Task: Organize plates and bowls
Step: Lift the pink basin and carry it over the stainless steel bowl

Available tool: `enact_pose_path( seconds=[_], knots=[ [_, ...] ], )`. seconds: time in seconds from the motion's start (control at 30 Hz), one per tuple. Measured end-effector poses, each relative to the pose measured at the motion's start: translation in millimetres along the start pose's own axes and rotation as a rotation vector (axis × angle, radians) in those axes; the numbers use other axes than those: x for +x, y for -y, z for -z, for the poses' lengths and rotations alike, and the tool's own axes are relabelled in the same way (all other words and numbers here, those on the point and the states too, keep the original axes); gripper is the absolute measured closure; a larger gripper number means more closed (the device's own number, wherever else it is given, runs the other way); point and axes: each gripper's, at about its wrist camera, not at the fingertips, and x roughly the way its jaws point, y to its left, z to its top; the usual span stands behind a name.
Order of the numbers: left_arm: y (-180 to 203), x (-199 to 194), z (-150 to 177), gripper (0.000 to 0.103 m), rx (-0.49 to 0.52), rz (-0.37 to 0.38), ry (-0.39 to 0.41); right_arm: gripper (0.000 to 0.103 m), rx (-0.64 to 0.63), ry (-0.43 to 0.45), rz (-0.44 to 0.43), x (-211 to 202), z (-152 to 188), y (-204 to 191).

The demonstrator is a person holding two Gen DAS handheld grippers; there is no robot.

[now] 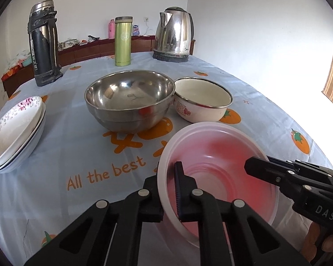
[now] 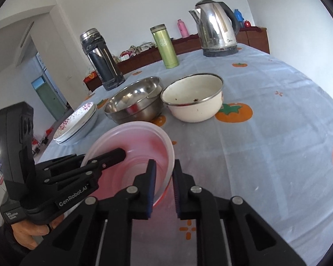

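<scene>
A translucent pink plastic bowl [image 1: 217, 155] is held tilted above the tablecloth by both grippers. My left gripper [image 1: 166, 190] is shut on its left rim, one finger inside and one outside. My right gripper [image 2: 164, 184] is shut on its right rim [image 2: 166, 173]; it also shows in the left wrist view [image 1: 262, 166]. Behind stand a steel bowl [image 1: 129, 102] and a cream enamel bowl [image 1: 202, 98], side by side. A stack of flowered white plates [image 1: 13, 133] lies at the left.
At the back of the table stand a black thermos [image 1: 43, 44], a green flask [image 1: 122, 42] and a steel kettle [image 1: 174, 35]. The light blue tablecloth [image 1: 77, 146] has orange fruit prints. A wooden sideboard runs behind.
</scene>
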Motion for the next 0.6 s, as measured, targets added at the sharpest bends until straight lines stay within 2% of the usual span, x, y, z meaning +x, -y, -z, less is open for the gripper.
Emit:
enact_pose_path(
  seconds=[0.2, 0.33, 0.47, 0.6],
  knots=[
    [0, -13, 1, 0.094, 0.024, -0.034, 0.045, 0.090, 0.028, 0.014, -0.018, -2, -2, -4],
    [-8, -23, -8, 0.094, 0.010, -0.022, 0.070, 0.092, 0.070, 0.012, -0.056, -3, -8, -8],
    [-17, -25, -12, 0.094, -0.001, -0.038, 0.081, 0.092, 0.039, 0.010, -0.031, 4, -14, -22],
    [-29, -23, -18, 0.094, -0.034, -0.021, 0.071, 0.092, 0.032, 0.011, -0.032, 9, -25, -30]
  ],
)
